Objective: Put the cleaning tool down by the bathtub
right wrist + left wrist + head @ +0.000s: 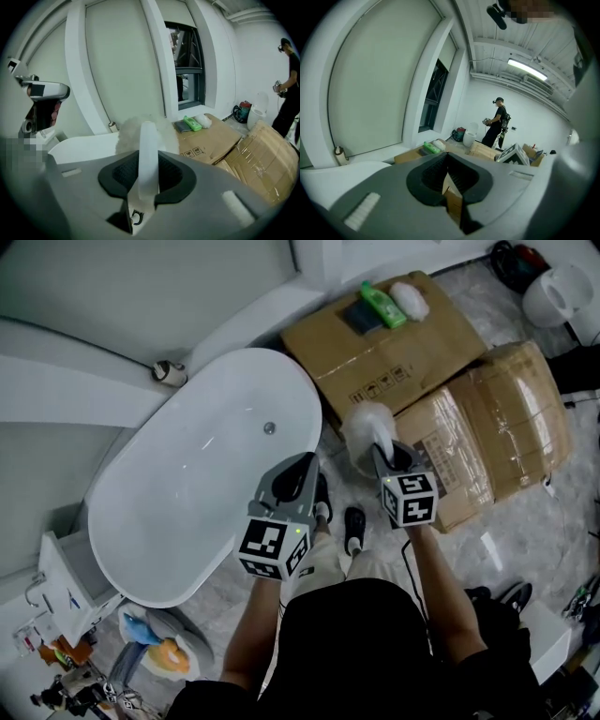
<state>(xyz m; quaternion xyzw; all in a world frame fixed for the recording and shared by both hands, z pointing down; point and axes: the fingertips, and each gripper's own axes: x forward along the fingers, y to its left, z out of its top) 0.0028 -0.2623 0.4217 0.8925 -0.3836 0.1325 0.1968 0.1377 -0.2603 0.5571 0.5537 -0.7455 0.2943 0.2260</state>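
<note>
A white oval bathtub [202, 479] fills the left middle of the head view; its rim [89, 143] also shows in the right gripper view. My right gripper [395, 458] [148, 165] is shut on the pale handle of the cleaning tool [146, 140]. The tool's fluffy white head [367, 427] points up and away, over the floor between the tub's right end and the cardboard boxes. My left gripper [296, 476] [448, 171] hovers beside the tub's right edge, jaws together with nothing between them.
Two flattened cardboard boxes [441, 381] lie right of the tub, with a green bottle [382, 304], a dark sponge and a white pad on the far one. A white toilet [562, 292] stands at top right. Another person [496, 121] stands far off. Clutter sits at bottom left [150, 648].
</note>
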